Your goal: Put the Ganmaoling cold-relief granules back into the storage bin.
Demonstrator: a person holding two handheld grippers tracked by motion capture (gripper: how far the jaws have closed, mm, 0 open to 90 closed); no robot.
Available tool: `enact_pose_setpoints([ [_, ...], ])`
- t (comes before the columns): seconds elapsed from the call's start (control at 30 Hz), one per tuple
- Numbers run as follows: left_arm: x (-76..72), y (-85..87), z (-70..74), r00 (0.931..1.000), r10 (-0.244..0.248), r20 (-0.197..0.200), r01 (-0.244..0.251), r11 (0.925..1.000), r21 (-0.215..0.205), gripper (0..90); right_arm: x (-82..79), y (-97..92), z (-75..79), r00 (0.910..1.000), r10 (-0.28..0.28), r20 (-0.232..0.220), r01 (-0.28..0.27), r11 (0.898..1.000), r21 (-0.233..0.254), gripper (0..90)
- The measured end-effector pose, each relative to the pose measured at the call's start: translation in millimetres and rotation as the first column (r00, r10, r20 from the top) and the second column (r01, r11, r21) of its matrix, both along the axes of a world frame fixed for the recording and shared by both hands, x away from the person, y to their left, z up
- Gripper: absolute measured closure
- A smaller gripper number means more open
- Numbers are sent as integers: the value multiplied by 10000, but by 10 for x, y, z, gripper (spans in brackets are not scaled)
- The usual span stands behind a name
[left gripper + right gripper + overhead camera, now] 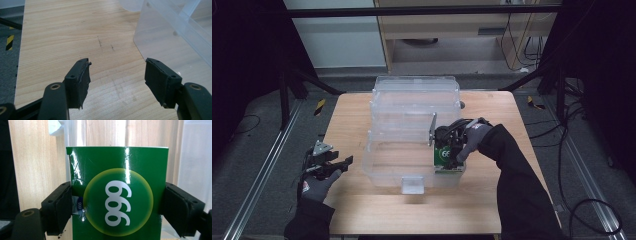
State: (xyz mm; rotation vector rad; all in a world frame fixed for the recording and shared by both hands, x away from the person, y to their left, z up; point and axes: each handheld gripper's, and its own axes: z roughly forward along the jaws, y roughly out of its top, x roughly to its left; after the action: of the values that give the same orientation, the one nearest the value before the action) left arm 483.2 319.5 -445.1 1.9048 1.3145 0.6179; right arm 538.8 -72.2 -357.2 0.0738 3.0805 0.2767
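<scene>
Right gripper view has the right gripper (116, 207) clamped on a green box (117, 192), one black jaw on each narrow side. The box is glossy cardboard, with a yellow-edged green circle carrying white "999" digits, and its left edge is torn and creased beside the jaw, where a small blue "999" patch shows. Behind it lie translucent plastic walls and pale wood.

High view places that box (445, 159) at the front right corner of the clear plastic storage bin (414, 95), the right gripper (451, 145) reaching down over the bin's rim. The gloved right hand (476, 135) bends at the wrist, its dark sleeve coming in from the lower right. Whether anything else lies in the bin I cannot tell.

The left gripper (332, 166) rests low at the table's (357, 120) left edge, held in a gloved left hand (314, 185). In the left gripper view its jaws stand wide apart over bare wood, holding nothing, with the bin's wall (160, 37) just ahead to the right.
</scene>
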Motion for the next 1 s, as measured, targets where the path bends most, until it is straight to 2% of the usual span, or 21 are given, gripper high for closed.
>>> enact_pose_setpoints([
  [0.37,0,0,-1,10000,-3,-6,3,10000,11,357,6,-3,-116,10000,-37,8,37,9999,109,173],
  [0.57,-1,0,-2,10000,-1,-15,1,10000,25,356,9,29,-171,10000,-63,12,63,9998,-189,170],
  [0.67,-4,-2,2,10000,-1,-9,1,10000,11,357,8,16,-205,9999,-130,36,131,9999,-30,169],
  [0.77,-2,-9,-1,10000,-7,-7,7,10000,31,357,-4,-21,-220,9997,-190,141,185,9993,330,166],
  [1.0,-3,-15,-2,10000,-14,-22,15,10000,16,356,-28,-12,-233,9991,-304,293,298,9994,189,160],
])
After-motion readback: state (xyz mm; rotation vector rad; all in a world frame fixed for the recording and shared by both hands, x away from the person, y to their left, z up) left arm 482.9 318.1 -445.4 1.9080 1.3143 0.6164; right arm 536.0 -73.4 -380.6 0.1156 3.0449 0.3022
